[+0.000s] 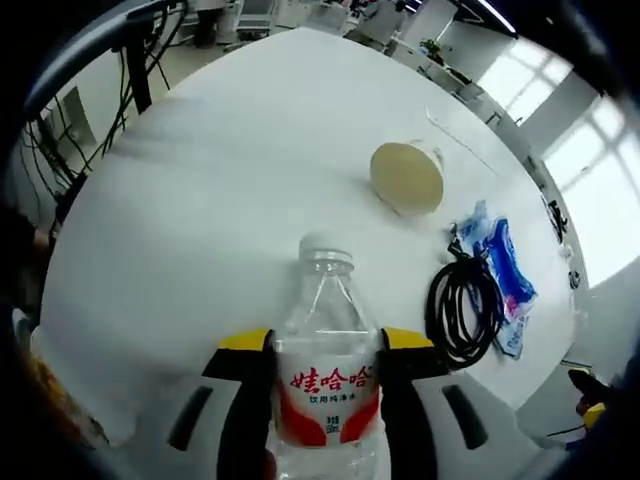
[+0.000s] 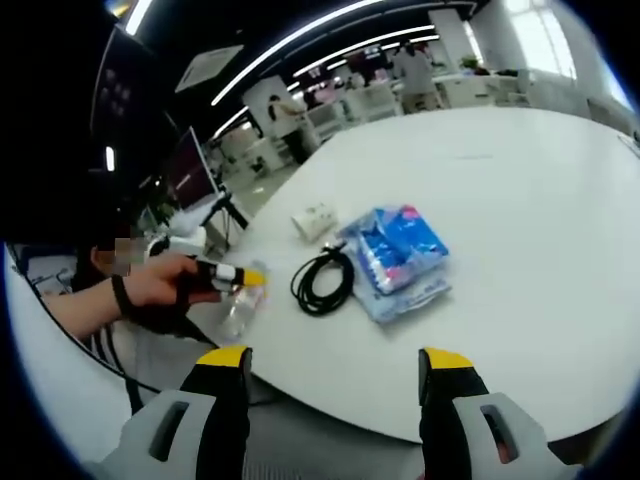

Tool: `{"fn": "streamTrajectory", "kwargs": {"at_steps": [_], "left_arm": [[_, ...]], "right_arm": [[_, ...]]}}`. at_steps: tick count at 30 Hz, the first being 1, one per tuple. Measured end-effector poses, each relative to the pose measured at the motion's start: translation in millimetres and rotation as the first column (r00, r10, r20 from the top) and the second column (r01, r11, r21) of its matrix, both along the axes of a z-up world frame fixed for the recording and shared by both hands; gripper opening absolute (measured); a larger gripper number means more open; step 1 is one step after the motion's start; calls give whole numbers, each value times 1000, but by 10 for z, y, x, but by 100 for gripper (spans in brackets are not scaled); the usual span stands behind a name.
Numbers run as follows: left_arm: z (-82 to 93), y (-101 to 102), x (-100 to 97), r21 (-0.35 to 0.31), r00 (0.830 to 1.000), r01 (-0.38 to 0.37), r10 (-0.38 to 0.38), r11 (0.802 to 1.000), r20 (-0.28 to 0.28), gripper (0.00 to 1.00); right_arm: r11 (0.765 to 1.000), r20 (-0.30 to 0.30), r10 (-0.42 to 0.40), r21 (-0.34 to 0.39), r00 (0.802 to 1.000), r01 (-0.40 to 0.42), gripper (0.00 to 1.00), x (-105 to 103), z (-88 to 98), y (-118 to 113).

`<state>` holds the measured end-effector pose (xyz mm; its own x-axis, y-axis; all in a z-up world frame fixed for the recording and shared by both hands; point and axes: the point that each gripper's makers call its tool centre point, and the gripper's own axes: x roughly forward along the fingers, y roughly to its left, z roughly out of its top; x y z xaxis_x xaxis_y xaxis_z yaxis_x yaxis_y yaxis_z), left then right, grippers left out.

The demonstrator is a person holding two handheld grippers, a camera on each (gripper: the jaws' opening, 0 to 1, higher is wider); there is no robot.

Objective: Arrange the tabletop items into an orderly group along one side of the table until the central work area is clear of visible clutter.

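A clear plastic water bottle (image 1: 325, 380) with a red label and white cap stands between the yellow-tipped jaws of my left gripper (image 1: 325, 345), which is shut on it. Beyond it on the white table (image 1: 220, 190) lie a paper cup (image 1: 405, 178) tipped on its side, a coiled black cable (image 1: 465, 310) and a blue packet (image 1: 503, 262). In the right gripper view, my right gripper (image 2: 336, 368) is open with nothing in it, near the table's edge. That view has the cable (image 2: 322, 280), the blue packet (image 2: 400, 255), the cup (image 2: 315, 220), and the left gripper (image 2: 235, 275) with the bottle (image 2: 240, 305) in a person's hand (image 2: 160, 285).
The round white table (image 2: 540, 190) is wide and bare beyond the items. Cables and a stand (image 1: 130, 70) sit off its far-left edge. Desks, monitors and people (image 2: 410, 70) stand in the room behind.
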<state>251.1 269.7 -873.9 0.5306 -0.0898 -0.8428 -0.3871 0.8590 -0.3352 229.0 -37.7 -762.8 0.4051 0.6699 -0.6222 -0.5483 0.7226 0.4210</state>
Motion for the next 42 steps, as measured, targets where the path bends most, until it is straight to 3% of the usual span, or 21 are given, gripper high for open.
{"fn": "streamTrajectory", "kwargs": {"at_steps": [3, 8, 15, 25, 34, 42], "left_arm": [[24, 25, 40, -20, 998, -29, 30, 999, 48, 39], [109, 76, 90, -35, 995, -46, 49, 998, 81, 39], [362, 192, 225, 31, 987, -23, 18, 999, 160, 39], [682, 210, 169, 63, 972, -20, 4, 998, 233, 38], [751, 206, 88, 91, 965, -14, -10, 996, 262, 38], [808, 95, 47, 157, 959, 50, -91, 986, 270, 38]], "right_arm": [[1000, -7, -15, -7, 1000, 15, 68, -28, -15, -30], [999, -10, -42, 1, 999, 42, 68, 3, -14, -66], [999, 4, -43, 2, 999, 43, 68, 65, 13, -52], [999, 4, -31, 21, 999, 31, 68, 26, 18, 63], [999, 8, -7, 44, 1000, 6, 68, 5, 20, 148], [998, 13, 2, 62, 1000, -3, 68, 23, 5, 82]]}}
